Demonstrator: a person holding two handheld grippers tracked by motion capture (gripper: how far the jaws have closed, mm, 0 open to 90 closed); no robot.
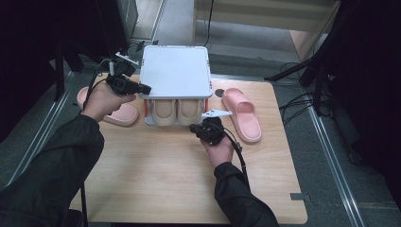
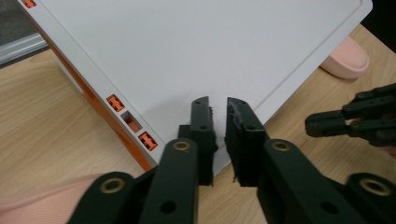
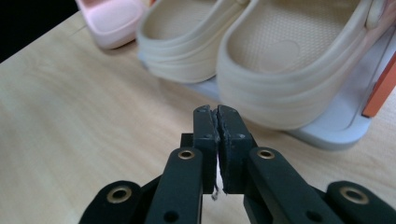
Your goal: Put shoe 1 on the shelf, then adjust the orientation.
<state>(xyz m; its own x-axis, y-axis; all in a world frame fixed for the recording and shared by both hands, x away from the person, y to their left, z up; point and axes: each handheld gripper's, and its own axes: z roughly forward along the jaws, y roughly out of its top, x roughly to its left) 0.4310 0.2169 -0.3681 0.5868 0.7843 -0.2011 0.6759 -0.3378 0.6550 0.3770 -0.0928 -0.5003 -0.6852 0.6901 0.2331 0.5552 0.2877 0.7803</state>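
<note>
Two beige rubber clogs (image 1: 177,111) sit side by side on the lower shelf of a small white plastic shoe rack with orange posts (image 1: 176,71), toward the far edge of the pale wooden table (image 1: 156,165), and that pair looks to be the work in hand. My read is that the clogs are stowed and the pink ones come next: one pink foam slide (image 1: 242,114) lies just right of the rack, another pink slide (image 1: 116,113) just left. Right gripper (image 1: 204,128) hovers near the clogs' heels, jaws pressed together on nothing. Left gripper (image 2: 219,114) hangs over the rack's flat top by its left corner, jaws slightly apart and empty. Next move probably calls for opening wide and swinging out to a slide. Room is generous in front, bare wood, but the right slide lies near the table's edge.
</note>
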